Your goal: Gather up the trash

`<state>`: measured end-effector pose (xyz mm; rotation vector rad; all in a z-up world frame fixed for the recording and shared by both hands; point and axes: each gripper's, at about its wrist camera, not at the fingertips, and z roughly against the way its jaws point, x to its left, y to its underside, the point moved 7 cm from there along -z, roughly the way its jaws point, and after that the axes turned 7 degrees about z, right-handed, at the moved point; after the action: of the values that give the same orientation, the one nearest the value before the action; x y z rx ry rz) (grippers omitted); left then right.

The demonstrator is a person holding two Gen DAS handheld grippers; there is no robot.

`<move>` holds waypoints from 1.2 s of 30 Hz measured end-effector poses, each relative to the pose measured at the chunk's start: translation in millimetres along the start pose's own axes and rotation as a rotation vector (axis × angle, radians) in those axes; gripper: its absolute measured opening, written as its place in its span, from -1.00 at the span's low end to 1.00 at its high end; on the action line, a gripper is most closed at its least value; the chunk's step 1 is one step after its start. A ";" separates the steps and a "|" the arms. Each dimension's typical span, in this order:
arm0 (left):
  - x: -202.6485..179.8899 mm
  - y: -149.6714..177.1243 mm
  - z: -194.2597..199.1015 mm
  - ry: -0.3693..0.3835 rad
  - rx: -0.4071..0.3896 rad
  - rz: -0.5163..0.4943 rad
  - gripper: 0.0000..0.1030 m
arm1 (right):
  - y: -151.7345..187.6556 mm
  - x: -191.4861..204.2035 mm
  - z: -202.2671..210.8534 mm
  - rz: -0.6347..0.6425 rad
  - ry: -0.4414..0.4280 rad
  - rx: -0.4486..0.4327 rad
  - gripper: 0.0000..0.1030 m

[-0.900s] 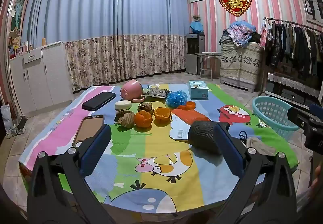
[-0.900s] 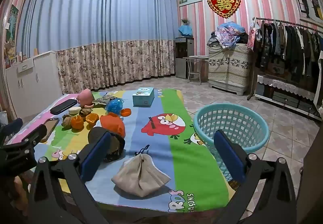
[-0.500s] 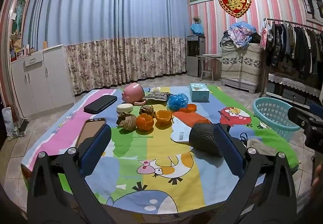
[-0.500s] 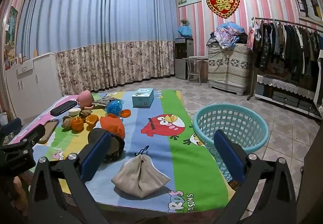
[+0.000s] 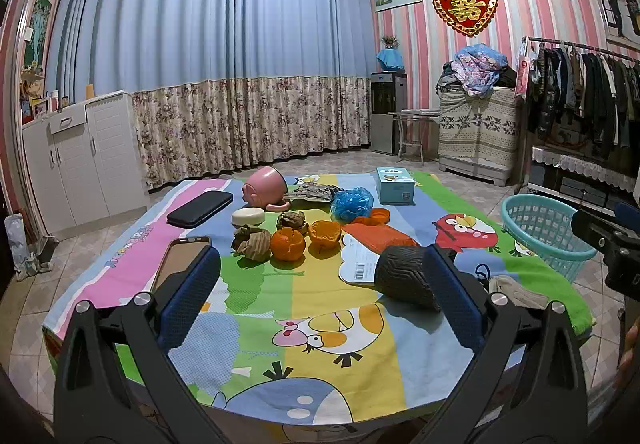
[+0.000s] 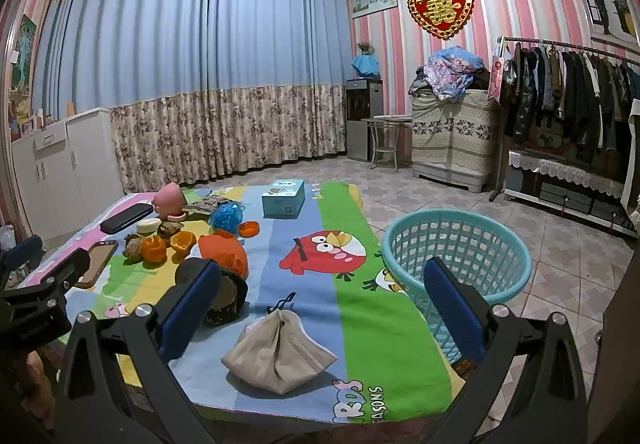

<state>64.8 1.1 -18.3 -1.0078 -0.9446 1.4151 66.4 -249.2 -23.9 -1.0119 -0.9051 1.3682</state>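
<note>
On the cartoon tablecloth (image 5: pixel 320 296) lie two orange peels (image 5: pixel 287 244), crumpled brown paper balls (image 5: pixel 253 242), a blue plastic wad (image 5: pixel 352 204), an orange bag (image 5: pixel 376 236) and a white label (image 5: pixel 358 264). A used grey face mask (image 6: pixel 278 358) lies near the table's front edge, just ahead of my right gripper (image 6: pixel 322 312). A teal basket (image 6: pixel 456 213) stands on the floor right of the table. My left gripper (image 5: pixel 320 300) hovers over the near edge, short of the peels. Both grippers are open with nothing between their fingers.
Also on the table are a black ribbed cylinder (image 5: pixel 404 276), two phones (image 5: pixel 180 260) (image 5: pixel 200 208), a tipped pink cup (image 5: pixel 264 190), a white round lid (image 5: pixel 248 217) and a tissue box (image 5: pixel 394 186). White cabinets stand left, a clothes rack right.
Both views have drifted only slightly. The grippers stay wide open and nothing on the table has moved.
</note>
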 end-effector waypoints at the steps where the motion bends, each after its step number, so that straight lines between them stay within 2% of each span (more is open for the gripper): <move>1: 0.0 -0.1 0.0 0.000 -0.001 0.000 0.90 | -0.3 0.6 0.4 0.001 0.000 -0.001 0.93; 36: 1.0 -2.5 3.1 -0.001 -0.005 0.001 0.90 | 0.6 -1.0 0.4 -0.001 -0.002 -0.005 0.93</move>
<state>62.6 2.2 -15.0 -1.0111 -0.9488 1.4151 65.8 -250.2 -24.3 -1.0144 -0.9107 1.3668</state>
